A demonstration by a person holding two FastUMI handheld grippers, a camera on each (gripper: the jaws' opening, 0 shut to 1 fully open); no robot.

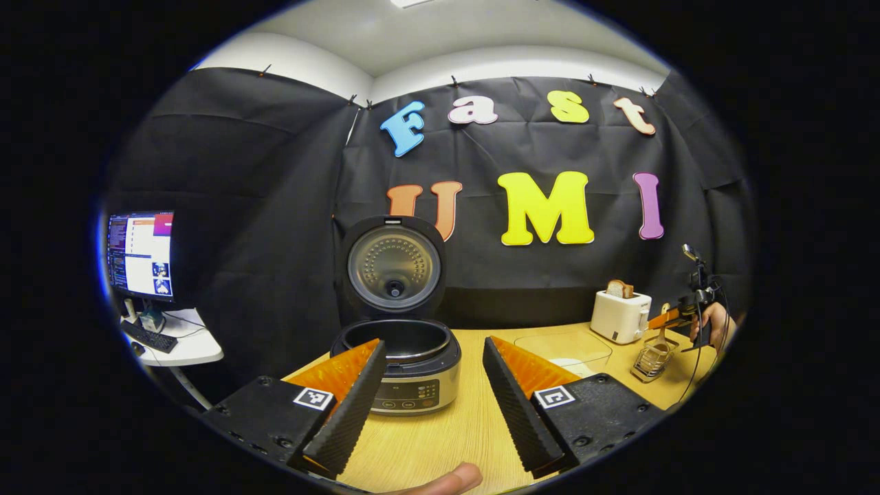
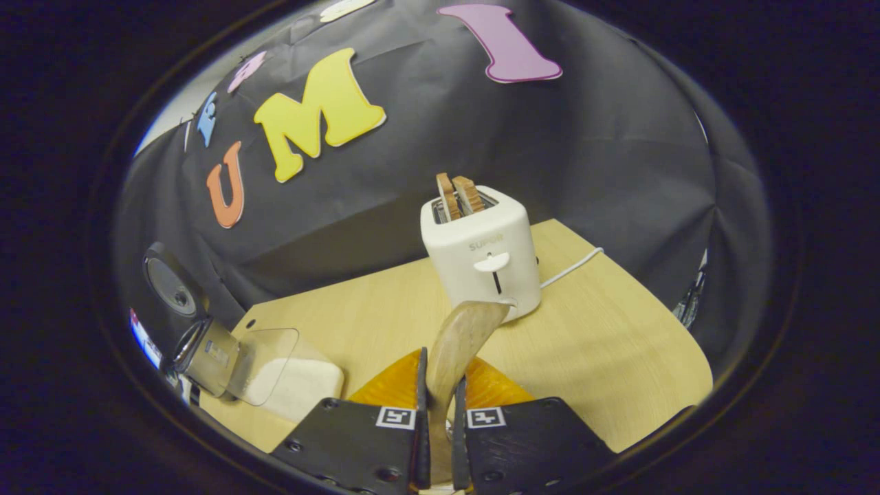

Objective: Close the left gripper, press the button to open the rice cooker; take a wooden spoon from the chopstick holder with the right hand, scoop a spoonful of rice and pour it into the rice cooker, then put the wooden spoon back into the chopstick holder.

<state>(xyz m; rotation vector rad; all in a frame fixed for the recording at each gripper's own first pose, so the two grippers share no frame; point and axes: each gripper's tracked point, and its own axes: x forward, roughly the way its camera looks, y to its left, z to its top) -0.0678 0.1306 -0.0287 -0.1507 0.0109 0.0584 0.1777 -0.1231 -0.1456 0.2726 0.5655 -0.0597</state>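
The toaster (image 2: 485,251) carries the word "SUPOR" in pale raised letters on its front face, above the lever slot; the rice cooker's (image 1: 405,361) control panel has small markings too small to read, and square black-and-white marker tags sit on the backs of both grippers' fingers. In the right gripper view, the right gripper (image 2: 438,405) is clamped on the handle of the wooden spoon (image 2: 459,340), both fingers pressing its sides; the spoon's bowl rises straight ahead of the fingertips and overlaps the toaster's lower front edge. The toaster, with two slices of bread standing in its slots, stands ahead of this gripper on the wooden table (image 2: 605,344), and a clear container (image 2: 271,375) with white contents lies to the gripper's left, the rice cooker beyond it. In the left gripper view, the left gripper (image 1: 433,385) is held with its fingers spread wide apart, gripping nothing, low above the table; a fingertip of the holding hand (image 1: 447,480) shows just below. The rice cooker sits directly ahead between the spread fingers, its lid (image 1: 393,267) standing upright and open, the inner pot exposed. Far off to that gripper's right, the other gripper, held by a hand, hovers over the wire chopstick holder (image 1: 652,359) beside the toaster.
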